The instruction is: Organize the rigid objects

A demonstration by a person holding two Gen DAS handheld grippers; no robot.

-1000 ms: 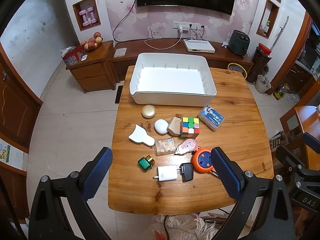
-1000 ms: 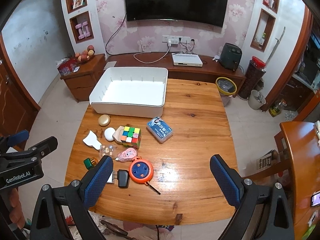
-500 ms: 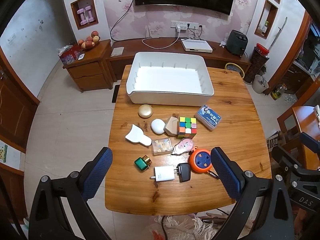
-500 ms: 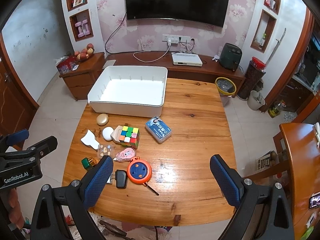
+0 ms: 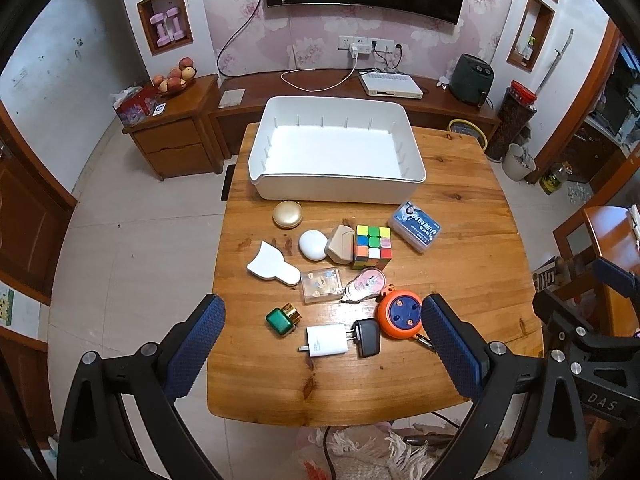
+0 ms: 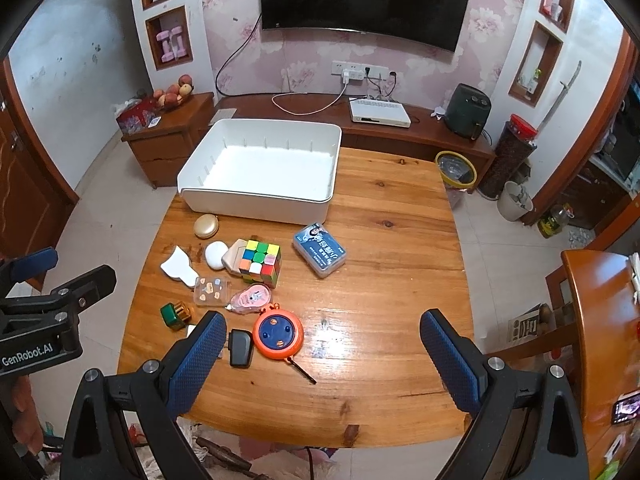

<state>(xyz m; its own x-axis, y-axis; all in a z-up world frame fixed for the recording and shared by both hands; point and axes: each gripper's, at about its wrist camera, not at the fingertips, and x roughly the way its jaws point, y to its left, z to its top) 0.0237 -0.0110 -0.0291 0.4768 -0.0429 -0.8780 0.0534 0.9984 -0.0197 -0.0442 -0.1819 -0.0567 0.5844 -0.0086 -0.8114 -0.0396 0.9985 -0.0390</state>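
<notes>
We see a tub (image 5: 336, 188) on the table's (image 5: 460, 280) far edge, upper centre | card box (image 5: 416, 227) right of the cube (image 5: 372, 247) | round case (image 5: 287, 214) before the tub, left | reel (image 5: 400, 315) lower centre, two chargers (image 5: 327, 341) to its left | bottle (image 5: 283, 319) leftmost

white charger (image 6: 191, 330) | half hidden (right gripper's finger (image 6: 196, 364)) | box print unreadable

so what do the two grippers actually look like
Both match: black plastic frames with silver bolts, and fingers faced with textured blue pads. The left gripper body reads "GenRobot.AI" in white; the right gripper body shows "DAS".
</notes>
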